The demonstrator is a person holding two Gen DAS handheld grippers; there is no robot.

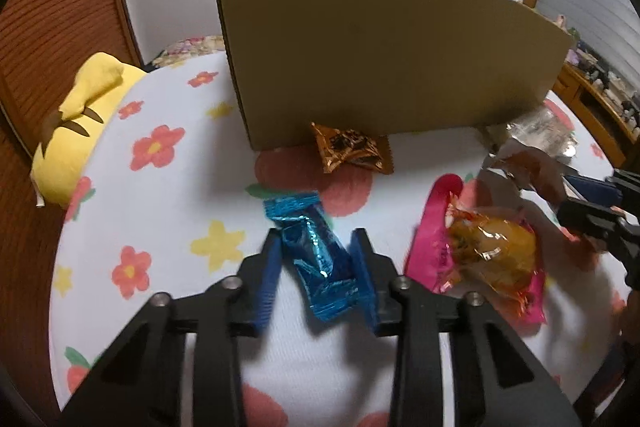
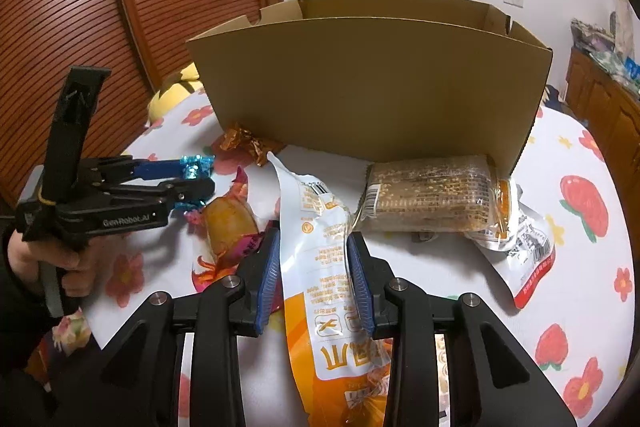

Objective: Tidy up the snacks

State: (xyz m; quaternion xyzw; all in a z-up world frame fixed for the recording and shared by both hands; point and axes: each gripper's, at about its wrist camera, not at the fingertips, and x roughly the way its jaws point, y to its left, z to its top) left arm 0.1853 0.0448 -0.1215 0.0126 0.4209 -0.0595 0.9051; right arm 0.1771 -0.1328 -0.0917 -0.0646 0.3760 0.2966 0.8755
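A crinkled blue foil candy [image 1: 318, 259] sits pinched between the ribbed blue pads of the left gripper [image 1: 316, 255], its jaws closed nearly together on the wrapper above the flower-printed cloth [image 1: 160, 211]. The right gripper [image 2: 314, 247], angled downward, has its jaws clamped on a glossy white-and-orange snack bag [image 2: 320, 251]. Behind both stands an open, plain corrugated cardboard box [image 2: 376, 95]. A clear-wrapped seeded bar [image 2: 432, 199] lies against the front of the box; a hand [image 2: 36, 251] grips the left handle.
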